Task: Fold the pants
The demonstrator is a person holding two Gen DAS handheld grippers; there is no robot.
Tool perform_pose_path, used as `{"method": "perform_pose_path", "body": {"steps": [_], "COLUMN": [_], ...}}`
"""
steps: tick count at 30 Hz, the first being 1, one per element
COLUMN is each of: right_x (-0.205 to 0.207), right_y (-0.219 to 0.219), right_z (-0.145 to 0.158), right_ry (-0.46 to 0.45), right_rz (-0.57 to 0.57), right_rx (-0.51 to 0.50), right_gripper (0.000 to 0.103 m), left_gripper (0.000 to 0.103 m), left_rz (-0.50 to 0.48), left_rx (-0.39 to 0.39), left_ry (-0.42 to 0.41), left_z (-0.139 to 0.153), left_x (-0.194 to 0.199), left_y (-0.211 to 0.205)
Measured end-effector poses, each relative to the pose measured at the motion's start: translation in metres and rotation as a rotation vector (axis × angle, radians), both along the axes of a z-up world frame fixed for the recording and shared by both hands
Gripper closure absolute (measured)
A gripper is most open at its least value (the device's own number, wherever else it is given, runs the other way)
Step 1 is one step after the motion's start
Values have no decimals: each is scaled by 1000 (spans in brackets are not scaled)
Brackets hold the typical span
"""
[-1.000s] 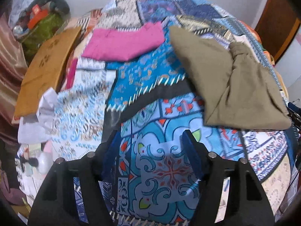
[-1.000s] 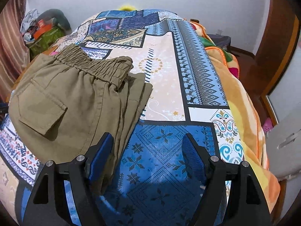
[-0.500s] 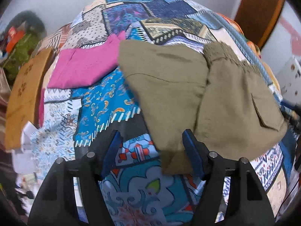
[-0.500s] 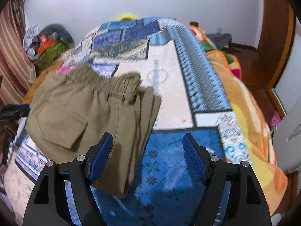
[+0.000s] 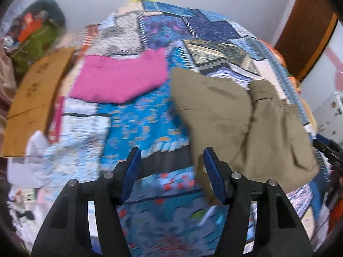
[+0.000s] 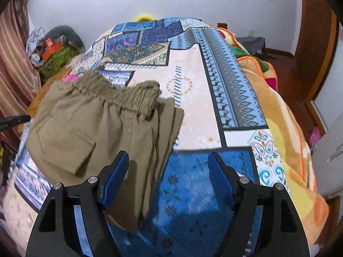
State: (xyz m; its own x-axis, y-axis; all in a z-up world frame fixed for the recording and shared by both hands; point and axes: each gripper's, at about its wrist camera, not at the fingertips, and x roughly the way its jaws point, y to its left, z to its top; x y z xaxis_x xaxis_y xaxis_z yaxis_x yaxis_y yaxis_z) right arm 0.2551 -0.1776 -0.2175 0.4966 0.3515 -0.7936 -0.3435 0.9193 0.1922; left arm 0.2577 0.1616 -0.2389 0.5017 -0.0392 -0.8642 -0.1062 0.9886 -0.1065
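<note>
Olive-green pants (image 6: 103, 128) lie folded on the patterned bedspread (image 6: 193, 107), elastic waistband toward the far side, a flap pocket on top. In the left wrist view the pants (image 5: 235, 115) lie right of centre. My left gripper (image 5: 172, 171) is open and empty, above the bed just left of the pants' near corner. My right gripper (image 6: 168, 177) is open and empty, its left finger over the pants' near folded edge.
Folded pink garment (image 5: 120, 81) lies on the bed's far left. A cardboard sheet (image 5: 36, 98) leans at the left edge. An orange blanket (image 6: 285, 132) drapes the bed's right side. Bags and clutter (image 6: 53, 51) sit by the wall.
The left gripper has swung left and pulled back, so the pants sit further right in its view. The right gripper has tilted up and drawn back slightly. Both stay open.
</note>
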Motion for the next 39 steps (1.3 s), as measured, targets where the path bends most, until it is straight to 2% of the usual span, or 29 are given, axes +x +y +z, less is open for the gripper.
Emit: {"method": "perform_pose_path", "body": {"steps": [2, 3, 6, 8, 9, 11, 12, 14, 17, 19, 20, 22, 24, 27, 29, 31, 33, 35, 37, 38, 39], "right_x": [8, 12, 27, 35, 38, 40, 41, 42, 43, 43, 42, 41, 38, 38, 41, 44, 47, 52, 56, 57, 58], "right_y": [2, 4, 11, 15, 16, 16, 17, 18, 22, 23, 22, 19, 16, 9, 4, 5, 9, 12, 17, 18, 19], "right_z": [-1, -3, -13, -24, -29, -33, -33, -32, -31, -26, -23, -23, -24, -32, -37, -38, -39, -40, -41, -42, -42], "right_ry": [15, 28, 94, 146, 165, 172, 165, 153, 146, 140, 138, 170, 180, 198, 209, 204, 202, 201, 206, 214, 218], "right_rz": [-1, 0, 12, 17, 22, 24, 29, 42, 59, 67, 61, 63, 66, 50, 44, 50, 57, 57, 69, 69, 60], "right_rx": [42, 62, 114, 136, 148, 161, 154, 131, 93, 75, 72, 71, 65, 70, 111, 125, 126, 140, 163, 174, 177], "right_gripper": [31, 35, 46, 51, 53, 55, 61, 69, 70, 69, 68, 56, 52, 35, 35, 34, 32, 37, 52, 53, 58], "left_gripper": [42, 46, 67, 75, 84, 88, 89, 89, 89, 88, 88, 87, 85, 82, 77, 65, 57, 56, 56, 58, 66], "left_rz": [-21, -25, -27, -9, -5, 11, 19, 20, 18, 1, -9, -22, -35, -51, -65, -68, -73, -73, -81, -81, -77], "left_rx": [-30, -48, -116, -135, -137, -138, -127, -106, -119, -160, -176, -189, -194, -197, -207, -214, -231, -213, -182, -172, -161], "left_ry": [21, 34, 65, 47, 41, 37, 36, 36, 41, 47, 53, 65, 70, 65, 66, 68, 64, 62, 59, 57, 56], "left_z": [-9, -15, -26, -27, -26, -25, -25, -25, -21, -19, -19, -21, -22, -23, -24, -26, -27, -28, -28, -28, -28], "left_x": [12, 19, 32, 36, 37, 39, 40, 39, 36, 31, 29, 26, 25, 27, 31, 37, 44, 49, 54, 55, 57], "left_y": [-6, -8, -10, -8, -7, -5, -5, -5, -3, -1, 0, -2, -4, -9, -13, -15, -19, -23, -28, -30, -31]}}
